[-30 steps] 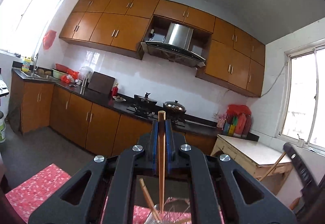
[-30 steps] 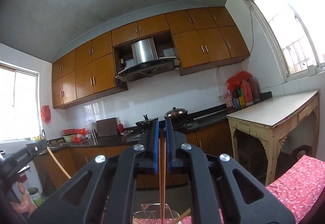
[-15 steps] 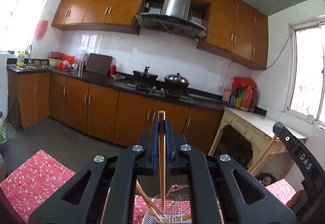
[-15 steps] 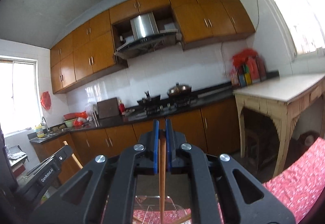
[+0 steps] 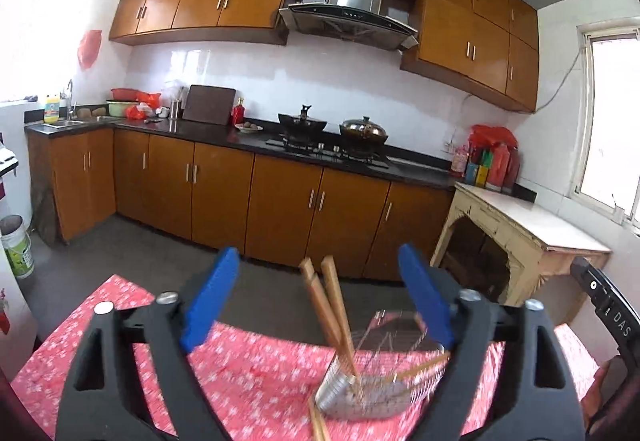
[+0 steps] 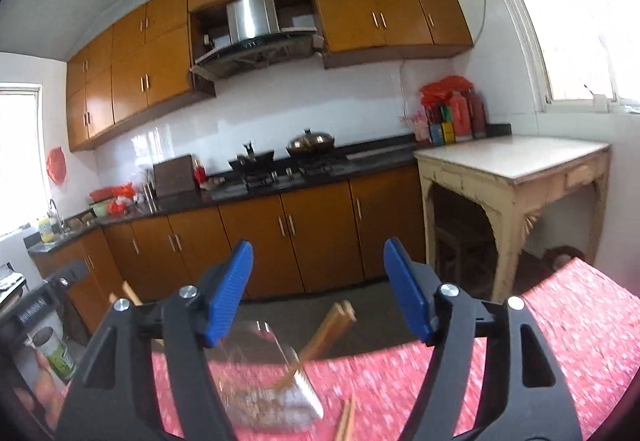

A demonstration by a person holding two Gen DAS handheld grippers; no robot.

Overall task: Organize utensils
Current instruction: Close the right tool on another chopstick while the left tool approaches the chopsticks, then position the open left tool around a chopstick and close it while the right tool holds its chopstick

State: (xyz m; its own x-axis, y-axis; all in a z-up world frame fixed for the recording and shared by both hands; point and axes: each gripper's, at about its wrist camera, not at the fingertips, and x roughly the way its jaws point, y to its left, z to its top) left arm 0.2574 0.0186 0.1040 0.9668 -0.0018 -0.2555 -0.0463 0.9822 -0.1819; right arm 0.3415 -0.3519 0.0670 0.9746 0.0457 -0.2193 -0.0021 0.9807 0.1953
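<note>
Surface (image 5: 248, 373) with red floral cloth fills the lower frame in both wrist views. Wire utensil basket (image 5: 376, 373) sits on it, lower centre-right in the left view, lower centre and blurred in the right view. Left claw (image 5: 320, 301): jaws just opened, released, nothing pinched. Right claw (image 6: 318, 289): same, jaws just opened, released. Wooden chopsticks (image 5: 332, 313) stand leaning in the basket, tips up, between the left claw's blue pads without touching them.
</note>
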